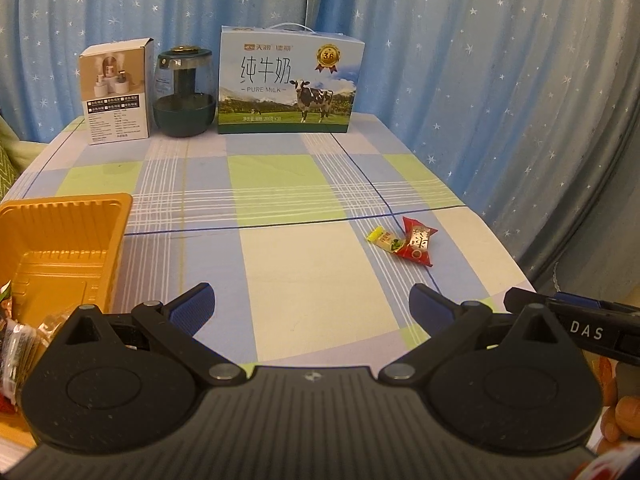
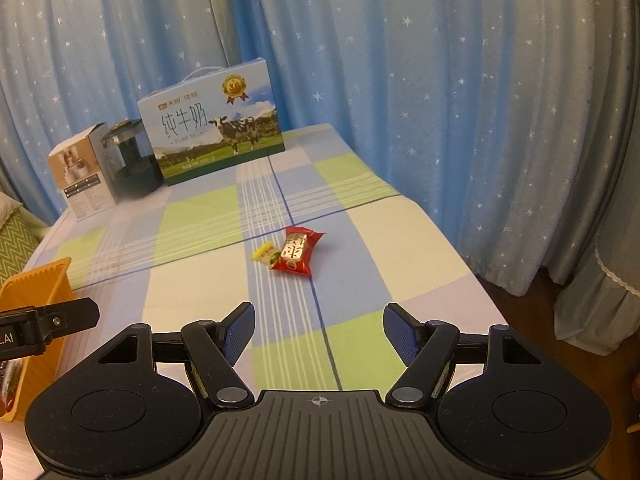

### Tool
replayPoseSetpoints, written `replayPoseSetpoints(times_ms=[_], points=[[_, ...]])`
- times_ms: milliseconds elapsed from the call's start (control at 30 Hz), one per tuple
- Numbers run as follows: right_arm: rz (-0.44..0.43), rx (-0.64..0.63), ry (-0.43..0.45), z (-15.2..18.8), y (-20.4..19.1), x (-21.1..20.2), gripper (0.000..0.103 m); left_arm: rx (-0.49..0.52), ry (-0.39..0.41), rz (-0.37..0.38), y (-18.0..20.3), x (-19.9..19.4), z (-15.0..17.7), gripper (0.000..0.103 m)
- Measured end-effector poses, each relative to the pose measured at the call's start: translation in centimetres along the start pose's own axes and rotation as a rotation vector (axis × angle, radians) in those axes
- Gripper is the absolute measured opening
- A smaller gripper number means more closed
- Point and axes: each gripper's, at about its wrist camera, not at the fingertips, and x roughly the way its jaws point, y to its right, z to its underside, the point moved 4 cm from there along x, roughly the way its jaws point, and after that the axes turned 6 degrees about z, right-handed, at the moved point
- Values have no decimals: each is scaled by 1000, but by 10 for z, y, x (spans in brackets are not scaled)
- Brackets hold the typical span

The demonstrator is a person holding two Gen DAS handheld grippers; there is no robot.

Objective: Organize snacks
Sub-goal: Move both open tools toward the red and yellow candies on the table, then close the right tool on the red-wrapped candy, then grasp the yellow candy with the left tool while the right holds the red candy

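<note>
Hovering over the table (image 2: 400,248) with both grippers (image 1: 312,308) (image 2: 319,332) empty, fingers apart, red snack (image 2: 298,254) touching yellow candy (image 2: 266,255) at twelve o'clock, tray (image 1: 60,240) at nine.

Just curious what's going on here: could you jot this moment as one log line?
left tongs: open, empty | right tongs: open, empty | red snack, yellow candy: touching, on tablecloth | orange tray: left

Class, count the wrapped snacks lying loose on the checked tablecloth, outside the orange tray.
2. A small yellow sweet and a red packet lie touching, ahead of the right gripper. More wrappers sit by the orange tray, partly hidden.
</note>
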Motion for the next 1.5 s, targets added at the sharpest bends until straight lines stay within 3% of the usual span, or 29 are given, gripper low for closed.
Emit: replayPoseSetpoints(times_ms=[767, 800, 867, 1100, 1200, 1333, 1500], points=[[-56, -36, 43, -30, -24, 118, 70, -39, 3, -24, -24, 90, -15, 102], [-56, -35, 42, -32, -24, 124, 68, -42, 2, -22, -25, 93, -15, 102], [-64, -40, 26, -34, -24, 137, 55, -55, 0, -15, -26, 100, -16, 102], [-83, -76, -32, -35, -29, 172, 48, -63, -4, 1, -25, 113, -14, 101], [-62, -81, -58, -34, -28, 182, 35, -68, -4, 13, -24, 115, -11, 101], [-63, -89, -68, -37, -27, 185, 30, -71, -12, 20, -26, 119, -8, 99], [-155, -86, -90, -37, -31, 186, 29, -71, -11, 14, -30, 120, -6, 98]])
